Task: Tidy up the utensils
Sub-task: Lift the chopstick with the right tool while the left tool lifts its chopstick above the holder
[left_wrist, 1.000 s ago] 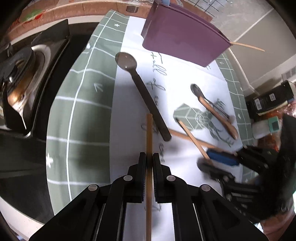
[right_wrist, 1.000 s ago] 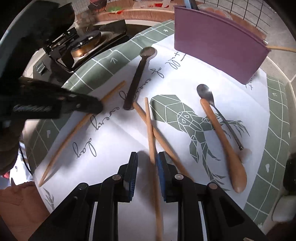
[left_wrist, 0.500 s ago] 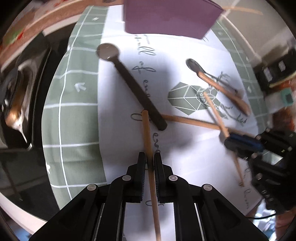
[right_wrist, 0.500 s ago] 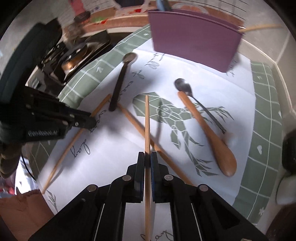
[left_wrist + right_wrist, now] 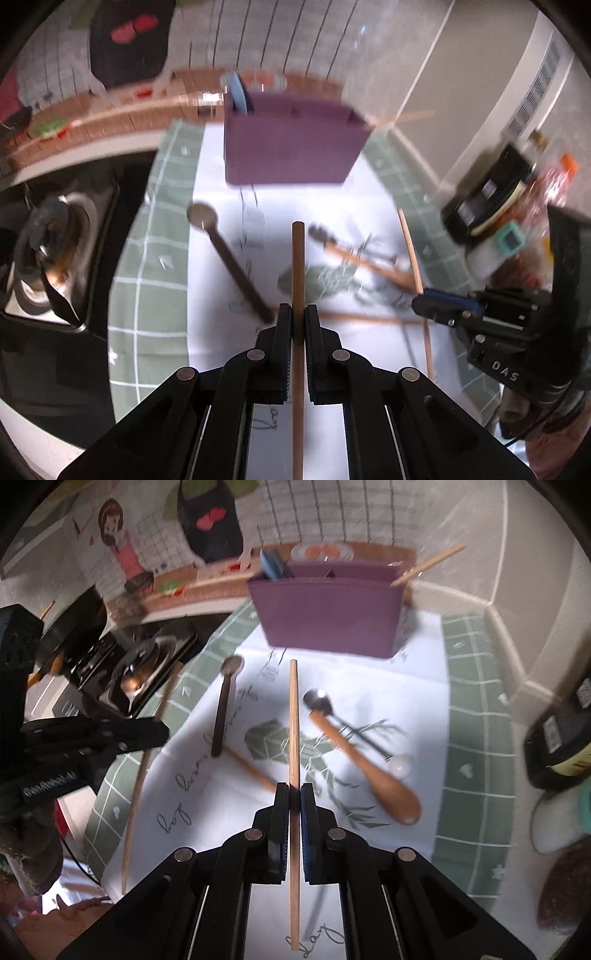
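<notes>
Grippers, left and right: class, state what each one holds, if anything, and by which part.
Each holds one wooden chopstick. The left gripper clamps its chopstick partway along the shaft; the right gripper clamps its chopstick near mid-shaft.

My left view is smeared by motion, so the print on the white mat (image 5: 221,177) is unreadable. The chopstick (image 5: 297,332) runs off the near edge. I can't make out what fills the purple organizer (image 5: 328,613).

The table carries a green grid mat (image 5: 476,716) under a white printed sheet (image 5: 413,701); the purple organizer (image 5: 328,616), dark spoon (image 5: 223,716) and wooden spoon (image 5: 373,771) rest there
</notes>
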Demonstrator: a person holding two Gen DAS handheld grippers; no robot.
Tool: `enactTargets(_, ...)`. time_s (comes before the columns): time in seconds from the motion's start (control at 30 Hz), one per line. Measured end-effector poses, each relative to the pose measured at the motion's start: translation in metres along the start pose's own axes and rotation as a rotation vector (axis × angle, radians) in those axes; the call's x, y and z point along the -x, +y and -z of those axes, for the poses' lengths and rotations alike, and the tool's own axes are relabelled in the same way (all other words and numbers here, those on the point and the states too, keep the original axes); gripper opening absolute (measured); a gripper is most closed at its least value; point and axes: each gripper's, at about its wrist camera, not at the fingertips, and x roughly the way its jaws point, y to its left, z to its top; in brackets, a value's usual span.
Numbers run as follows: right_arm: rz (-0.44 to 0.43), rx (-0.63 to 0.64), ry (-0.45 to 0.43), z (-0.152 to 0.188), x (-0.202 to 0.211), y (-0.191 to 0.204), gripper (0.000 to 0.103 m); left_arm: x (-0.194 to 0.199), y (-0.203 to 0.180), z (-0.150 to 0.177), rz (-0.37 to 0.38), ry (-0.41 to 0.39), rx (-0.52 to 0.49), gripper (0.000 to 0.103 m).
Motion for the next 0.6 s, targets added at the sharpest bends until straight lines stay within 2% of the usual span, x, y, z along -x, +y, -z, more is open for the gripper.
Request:
enactTargets(0.1, 0.013, -0.007, -0.016, -0.004, 0.005, 0.0, 0.005, 0.008, 0.001, -0.005, 0.003, -0.053, 0.009, 0.007)
enactTargets(0.27, 0.033, -0.027, -0.063, -0.015, 0.018, -0.003, 0.005, 0.013, -0.006, -0.016, 0.003, -0.083, 0.016, 0.007)
enactTargets(0.43, 0.046, -0.025, -0.162, -0.039, 0.053, -0.001, 0.005, 0.041, -0.009, -0.036, 0.008, -0.165, 0.006, 0.007)
enactTargets(0.6, 0.083, 0.017, -0.293, -0.082, 0.103, 0.005, 0.005, 0.081, -0.012, -0.079, 0.035, -0.293, 0.012, 0.007)
